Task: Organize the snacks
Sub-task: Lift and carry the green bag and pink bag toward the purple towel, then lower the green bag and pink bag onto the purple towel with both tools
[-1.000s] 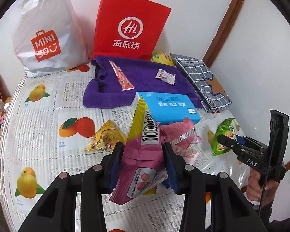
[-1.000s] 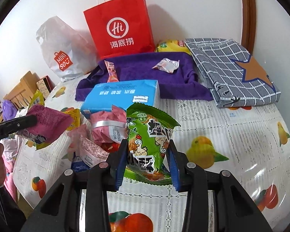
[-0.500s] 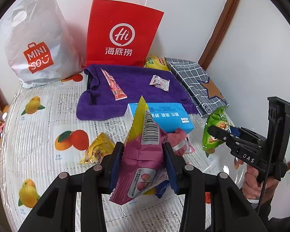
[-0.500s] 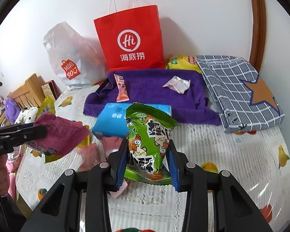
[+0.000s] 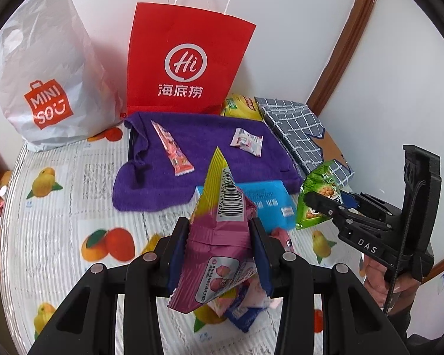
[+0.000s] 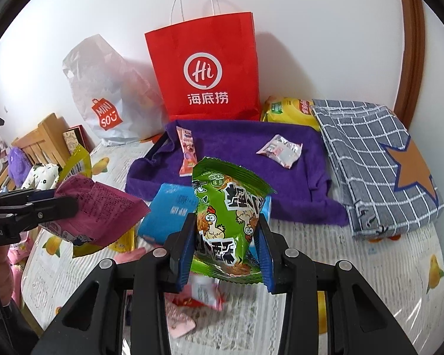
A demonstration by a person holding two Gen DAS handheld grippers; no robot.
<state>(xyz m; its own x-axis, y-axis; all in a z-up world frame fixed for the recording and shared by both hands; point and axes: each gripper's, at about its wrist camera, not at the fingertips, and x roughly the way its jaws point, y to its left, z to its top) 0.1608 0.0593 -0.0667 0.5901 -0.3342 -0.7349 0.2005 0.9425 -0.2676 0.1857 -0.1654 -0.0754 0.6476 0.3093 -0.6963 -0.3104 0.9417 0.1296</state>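
My left gripper (image 5: 220,250) is shut on a pink and yellow snack bag (image 5: 222,236) and holds it above the table. It also shows in the right wrist view (image 6: 97,210). My right gripper (image 6: 226,247) is shut on a green chicken snack bag (image 6: 228,224), also lifted; that bag shows in the left wrist view (image 5: 316,198). A purple towel (image 5: 198,159) lies at the back with a long pink bar (image 5: 171,151) and a small white sachet (image 5: 247,142) on it. A blue pack (image 5: 269,204) lies just in front of the towel.
A red paper bag (image 5: 186,62) and a white Miniso bag (image 5: 44,80) stand against the wall. A grey checked cloth (image 6: 376,159) lies at the right, a yellow bag (image 6: 290,112) behind it. Loose pink snacks (image 6: 192,298) lie below the grippers. Fruit-print tablecloth (image 5: 59,207) covers the table.
Both grippers have risen and moved toward the purple towel, each keeping its bag. The green bag now hangs near the towel's right end.
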